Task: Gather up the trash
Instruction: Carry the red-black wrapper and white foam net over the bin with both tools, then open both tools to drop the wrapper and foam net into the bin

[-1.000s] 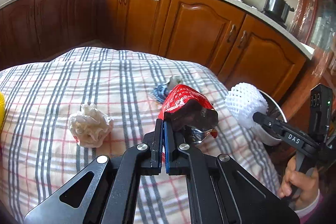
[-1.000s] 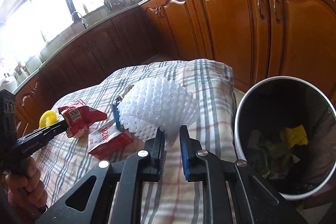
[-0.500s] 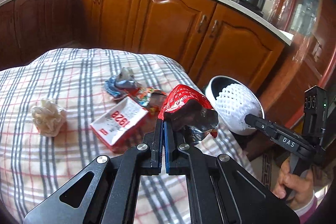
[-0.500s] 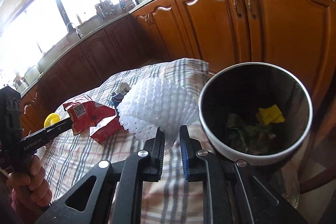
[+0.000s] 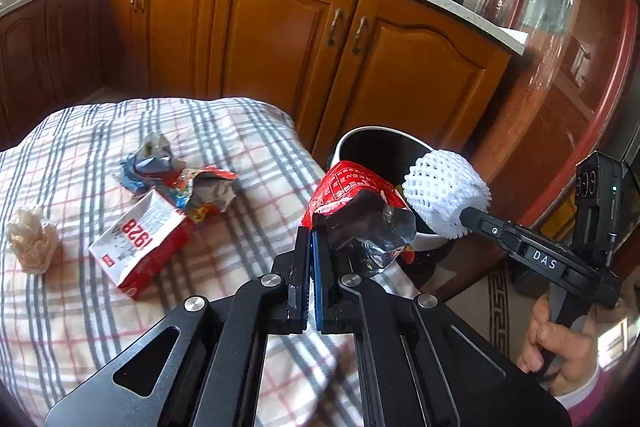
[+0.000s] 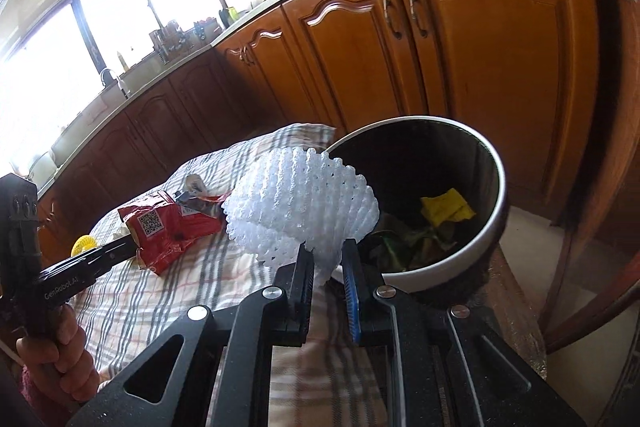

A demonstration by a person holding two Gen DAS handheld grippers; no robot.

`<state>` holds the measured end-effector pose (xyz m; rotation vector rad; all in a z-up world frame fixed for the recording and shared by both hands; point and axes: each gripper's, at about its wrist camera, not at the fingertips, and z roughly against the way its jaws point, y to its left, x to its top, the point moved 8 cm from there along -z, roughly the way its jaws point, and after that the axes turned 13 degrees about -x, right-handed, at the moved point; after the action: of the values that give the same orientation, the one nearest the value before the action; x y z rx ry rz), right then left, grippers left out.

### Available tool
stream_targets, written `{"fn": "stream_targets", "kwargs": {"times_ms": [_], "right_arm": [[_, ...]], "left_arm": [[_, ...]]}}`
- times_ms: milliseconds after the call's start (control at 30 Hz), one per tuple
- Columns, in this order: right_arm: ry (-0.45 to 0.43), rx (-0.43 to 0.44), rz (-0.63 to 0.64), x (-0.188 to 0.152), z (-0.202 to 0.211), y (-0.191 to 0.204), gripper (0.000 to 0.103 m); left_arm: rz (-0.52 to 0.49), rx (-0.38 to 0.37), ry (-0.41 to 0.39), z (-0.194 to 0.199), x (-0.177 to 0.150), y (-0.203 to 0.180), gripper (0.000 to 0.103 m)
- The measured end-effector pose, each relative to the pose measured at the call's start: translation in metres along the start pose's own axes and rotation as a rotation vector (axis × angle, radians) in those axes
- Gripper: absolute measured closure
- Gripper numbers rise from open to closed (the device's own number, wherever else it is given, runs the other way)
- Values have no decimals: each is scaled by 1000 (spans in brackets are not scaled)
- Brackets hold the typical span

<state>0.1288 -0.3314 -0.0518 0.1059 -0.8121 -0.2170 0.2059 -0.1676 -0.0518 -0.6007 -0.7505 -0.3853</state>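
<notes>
Left wrist view: the left gripper (image 5: pixel 311 247) has its jaws pressed tight on a corner of a crumpled red snack wrapper (image 5: pixel 352 199), which sticks up just ahead of the tips. Foil-lined inside, crinkly, basically weightless, so I'd guess a corner pinch is plenty but it could slip out if shaken. Just beyond it is the trash bin (image 5: pixel 372 135), round with a white rim and dark inside. Off to the left on the plaid cloth (image 5: pixel 80 307) sit a flattened red and white carton (image 5: pixel 140 239), a scrunched foil wrapper (image 5: pixel 176 175) and a wad of tissue (image 5: pixel 32 247)

Right wrist view: the right gripper (image 6: pixel 326 263) is squeezing the lower edge of a white foam fruit net (image 6: pixel 300 207). Soft, springy mesh that squashes between the pads, super light, grabs fine anywhere. It hangs right at the near rim of the bin, which already has yellow and greenish scraps in it
</notes>
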Motion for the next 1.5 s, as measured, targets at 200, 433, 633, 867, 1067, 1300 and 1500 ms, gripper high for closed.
{"fn": "stream_targets", "kwargs": {"times_ms": [200, 433, 633, 867, 1067, 1300, 1500], "right_arm": [[-10, -25, -21, 5, 0, -16, 89], [-2, -49, -35, 10, -7, -33, 89], [3, -71, -36, 18, -16, -47, 89], [10, -97, -35, 29, -24, -62, 89], [16, -124, -17, 43, -33, -70, 88], [46, -147, 26, 52, -49, -70, 86], [71, -167, 50, 48, -55, -70, 77]], "left_arm": [[-25, -13, 6, -14, 9, -13, 102], [-37, -23, 19, -34, 19, -21, 102], [-60, -17, 43, -56, 25, -29, 102], [-71, -17, 70, -80, 32, -33, 102], [-87, -20, 92, -100, 42, -38, 102], [-99, -23, 130, -121, 45, -42, 102], [-99, -18, 173, -134, 42, -43, 85]]}}
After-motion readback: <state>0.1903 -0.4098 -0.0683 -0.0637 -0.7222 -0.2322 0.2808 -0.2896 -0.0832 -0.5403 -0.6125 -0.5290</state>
